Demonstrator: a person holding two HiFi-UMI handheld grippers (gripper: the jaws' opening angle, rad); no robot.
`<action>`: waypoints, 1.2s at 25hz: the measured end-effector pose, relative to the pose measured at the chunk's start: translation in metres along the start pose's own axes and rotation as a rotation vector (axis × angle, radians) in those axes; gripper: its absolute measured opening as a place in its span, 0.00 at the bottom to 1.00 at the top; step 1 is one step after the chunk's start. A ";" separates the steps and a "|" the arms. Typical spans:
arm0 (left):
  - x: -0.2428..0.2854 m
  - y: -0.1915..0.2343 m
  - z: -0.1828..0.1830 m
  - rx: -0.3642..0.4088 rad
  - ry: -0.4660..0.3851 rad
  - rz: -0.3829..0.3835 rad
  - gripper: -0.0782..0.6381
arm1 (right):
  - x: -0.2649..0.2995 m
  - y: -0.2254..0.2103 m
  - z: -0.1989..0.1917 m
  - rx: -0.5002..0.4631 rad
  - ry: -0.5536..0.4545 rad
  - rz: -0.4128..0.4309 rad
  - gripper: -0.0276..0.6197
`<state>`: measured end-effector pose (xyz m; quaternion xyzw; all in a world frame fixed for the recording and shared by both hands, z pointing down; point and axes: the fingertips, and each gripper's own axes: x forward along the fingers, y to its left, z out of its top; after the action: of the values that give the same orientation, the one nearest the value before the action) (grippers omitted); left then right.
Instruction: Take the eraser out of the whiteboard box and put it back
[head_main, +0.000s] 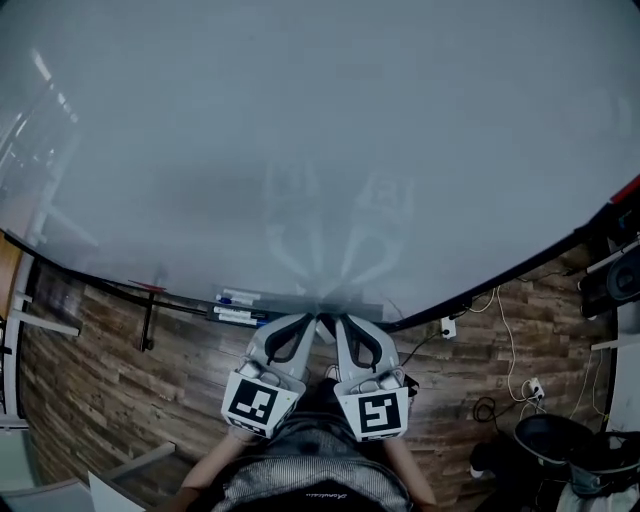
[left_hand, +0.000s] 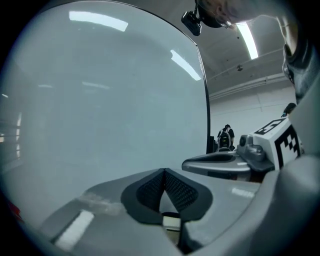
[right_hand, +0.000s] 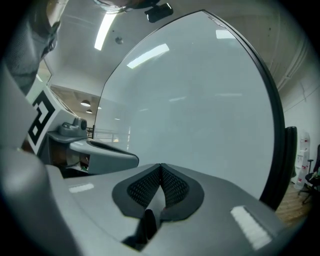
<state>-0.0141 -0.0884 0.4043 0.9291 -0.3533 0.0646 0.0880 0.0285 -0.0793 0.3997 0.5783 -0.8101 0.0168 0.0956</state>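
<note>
A large whiteboard (head_main: 320, 140) fills the head view, with its tray (head_main: 300, 306) along the lower edge. Blue-capped markers (head_main: 237, 298) lie in the tray. I cannot make out an eraser in any view. My left gripper (head_main: 313, 323) and right gripper (head_main: 337, 323) sit side by side just below the tray, pointing at the board. The left gripper (left_hand: 164, 173) is shut, its ribbed pads meeting at the tips with nothing between them. The right gripper (right_hand: 160, 167) is shut and empty too. Each gripper view shows the other gripper alongside.
Wood-patterned floor (head_main: 120, 380) lies below the board. A wall socket (head_main: 447, 327) and loose cables (head_main: 510, 370) are at the right, with a black chair (head_main: 560, 440) beyond. A black stand leg (head_main: 148, 320) is at the left. A person (left_hand: 226, 136) stands far off.
</note>
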 end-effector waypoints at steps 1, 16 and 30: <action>0.000 0.000 0.000 0.003 0.002 -0.013 0.12 | -0.001 0.000 -0.001 0.004 0.004 -0.014 0.05; 0.004 -0.008 -0.013 0.004 0.042 -0.091 0.12 | 0.013 0.000 -0.038 0.018 0.105 -0.024 0.05; -0.009 0.002 -0.026 -0.031 0.080 -0.049 0.12 | 0.016 0.015 -0.089 0.039 0.228 0.016 0.05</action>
<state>-0.0238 -0.0790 0.4281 0.9327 -0.3276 0.0938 0.1181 0.0215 -0.0768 0.4914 0.5677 -0.7982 0.0990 0.1756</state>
